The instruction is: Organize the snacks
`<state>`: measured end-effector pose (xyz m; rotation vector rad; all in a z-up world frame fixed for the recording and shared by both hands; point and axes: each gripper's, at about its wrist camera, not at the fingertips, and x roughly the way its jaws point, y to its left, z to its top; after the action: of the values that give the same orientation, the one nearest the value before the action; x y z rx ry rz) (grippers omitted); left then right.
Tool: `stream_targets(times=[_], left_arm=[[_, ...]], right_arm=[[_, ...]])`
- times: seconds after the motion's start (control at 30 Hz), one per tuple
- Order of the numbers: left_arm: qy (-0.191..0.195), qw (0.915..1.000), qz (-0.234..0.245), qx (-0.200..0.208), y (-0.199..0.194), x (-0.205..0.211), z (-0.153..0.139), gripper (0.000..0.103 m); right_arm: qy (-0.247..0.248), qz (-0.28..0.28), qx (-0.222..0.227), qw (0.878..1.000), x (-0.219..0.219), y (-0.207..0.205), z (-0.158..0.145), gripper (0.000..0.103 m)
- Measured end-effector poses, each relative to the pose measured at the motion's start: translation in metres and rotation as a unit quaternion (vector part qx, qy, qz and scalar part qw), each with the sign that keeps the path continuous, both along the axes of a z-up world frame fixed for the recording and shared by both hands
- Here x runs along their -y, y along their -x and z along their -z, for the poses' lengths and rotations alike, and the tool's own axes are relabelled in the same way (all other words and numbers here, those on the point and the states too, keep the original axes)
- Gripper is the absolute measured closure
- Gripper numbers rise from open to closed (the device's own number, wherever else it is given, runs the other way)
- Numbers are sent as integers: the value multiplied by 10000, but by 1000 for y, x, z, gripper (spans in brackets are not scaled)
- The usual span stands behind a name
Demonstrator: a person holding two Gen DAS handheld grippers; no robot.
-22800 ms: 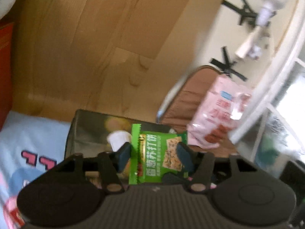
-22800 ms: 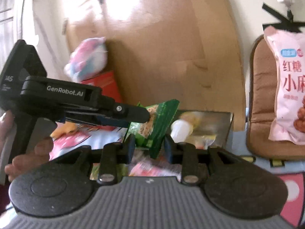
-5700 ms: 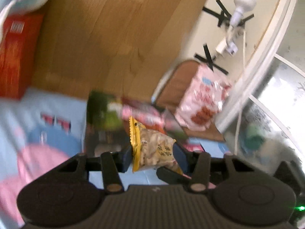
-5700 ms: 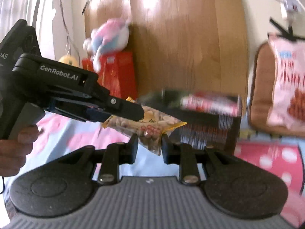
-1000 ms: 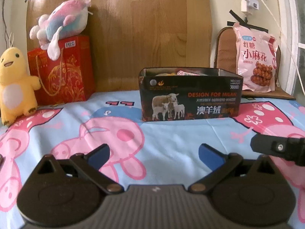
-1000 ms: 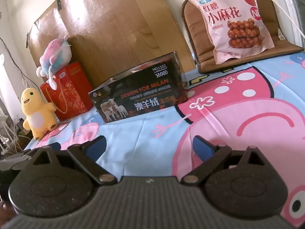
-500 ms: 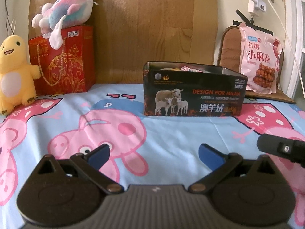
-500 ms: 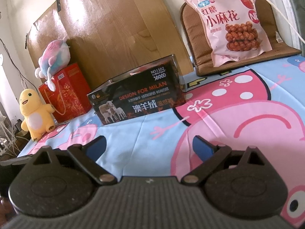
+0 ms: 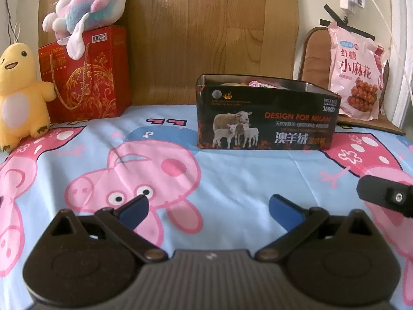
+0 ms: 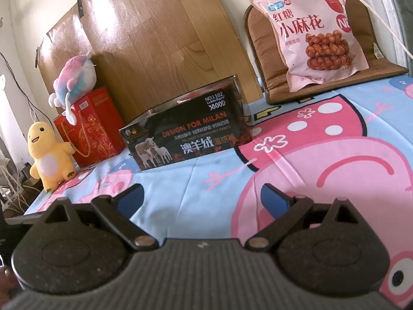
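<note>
The open black cardboard box with sheep pictures (image 9: pixel 265 124) reads "DESIGN FOR MILAN", "澳羊绒", "NO.L102" and "3800D". The pink plastic snack bag (image 10: pixel 309 28) reads "红糖 小麻花".

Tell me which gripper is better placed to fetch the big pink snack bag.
Probably the right gripper: it is open and empty, and the pink snack bag on the brown cushion lies toward its side. The left gripper, also open, faces the black box.
</note>
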<state>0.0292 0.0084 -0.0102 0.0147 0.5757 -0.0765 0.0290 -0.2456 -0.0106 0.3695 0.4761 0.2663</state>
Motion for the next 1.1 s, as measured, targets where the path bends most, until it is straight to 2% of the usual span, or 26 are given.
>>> stream_targets(times=[1.1], left_arm=[[-67,9999,62,-51,-2,1,1,0]], right_arm=[[-16,6,12,10000,1,0,0,4]])
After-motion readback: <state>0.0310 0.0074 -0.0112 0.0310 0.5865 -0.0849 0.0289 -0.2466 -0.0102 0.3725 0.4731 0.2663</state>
